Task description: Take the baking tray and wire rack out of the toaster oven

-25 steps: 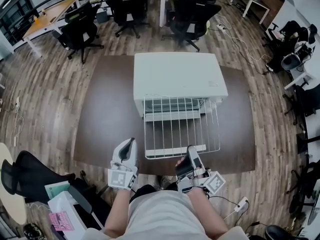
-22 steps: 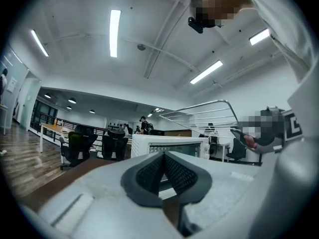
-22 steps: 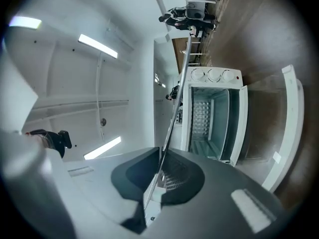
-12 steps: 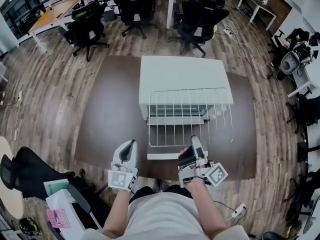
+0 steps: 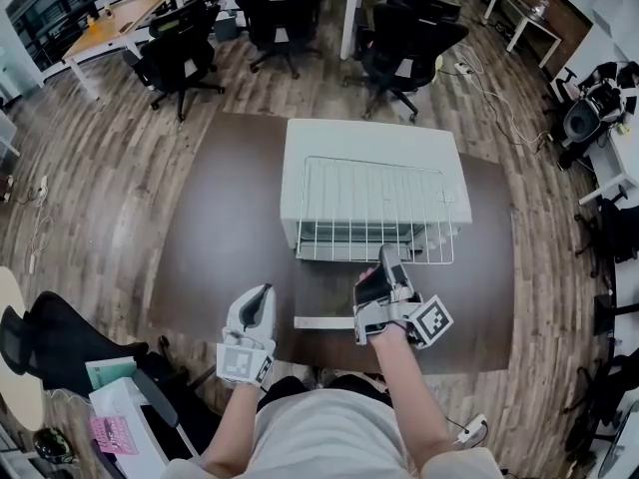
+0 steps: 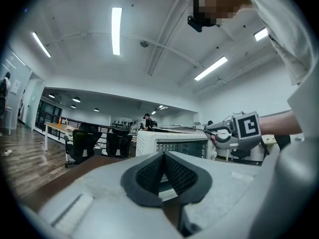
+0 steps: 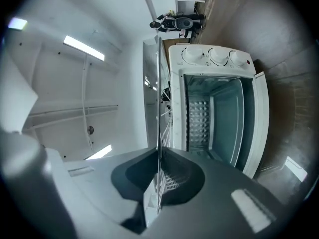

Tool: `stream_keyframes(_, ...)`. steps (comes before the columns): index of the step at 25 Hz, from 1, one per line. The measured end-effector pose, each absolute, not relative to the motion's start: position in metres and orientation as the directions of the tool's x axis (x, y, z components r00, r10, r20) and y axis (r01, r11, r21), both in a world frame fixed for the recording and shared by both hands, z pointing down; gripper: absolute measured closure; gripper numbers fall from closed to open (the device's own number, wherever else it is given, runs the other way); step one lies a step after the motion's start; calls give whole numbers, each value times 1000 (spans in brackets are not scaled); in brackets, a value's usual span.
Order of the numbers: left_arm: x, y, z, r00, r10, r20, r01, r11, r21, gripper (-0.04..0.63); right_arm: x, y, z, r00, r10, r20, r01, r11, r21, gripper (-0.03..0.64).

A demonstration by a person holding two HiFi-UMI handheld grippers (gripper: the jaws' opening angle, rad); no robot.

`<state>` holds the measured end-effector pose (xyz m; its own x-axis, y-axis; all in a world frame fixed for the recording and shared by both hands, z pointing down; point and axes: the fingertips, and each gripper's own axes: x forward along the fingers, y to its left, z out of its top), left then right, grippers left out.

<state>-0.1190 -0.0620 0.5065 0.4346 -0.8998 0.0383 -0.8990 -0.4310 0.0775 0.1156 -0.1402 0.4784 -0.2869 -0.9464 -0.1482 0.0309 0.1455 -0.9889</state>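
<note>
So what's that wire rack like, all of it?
The rack is a thin, silvery metal grid: a rectangular frame filled with many parallel wires. It is out of the oven, held about level over its white top. The right tool pinches its near edge; nothing else visibly holds it.

Head view steeply down — gripper views level; 3 share toaster oven (image 5: 369, 138).

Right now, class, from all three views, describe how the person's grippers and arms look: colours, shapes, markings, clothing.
The left gripper and right gripper are pale grey, wedge-shaped shells narrowing to jaws lined with black mesh-textured pads. Each carries a white cube with black square markers. The person wears a light-coloured top; the forearms are bare.
</note>
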Motion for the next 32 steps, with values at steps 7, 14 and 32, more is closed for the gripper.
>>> stream_keyframes(7,-119,-68,510,426,-903,54,-903,-422,77,592,118,-176,480,-272,-954,-124,54,113,-992,606)
stream_keyframes(14,-117,-71,517,423,-904,63,-905,-418,84,592,118,-187,488,-285,-953,-103,58,90,-994,609)
stream_keyframes(32,-109,-72,508,439,-898,39,-896,-435,90,592,108,-168,484,-359,-921,-149,3,159,-987,522)
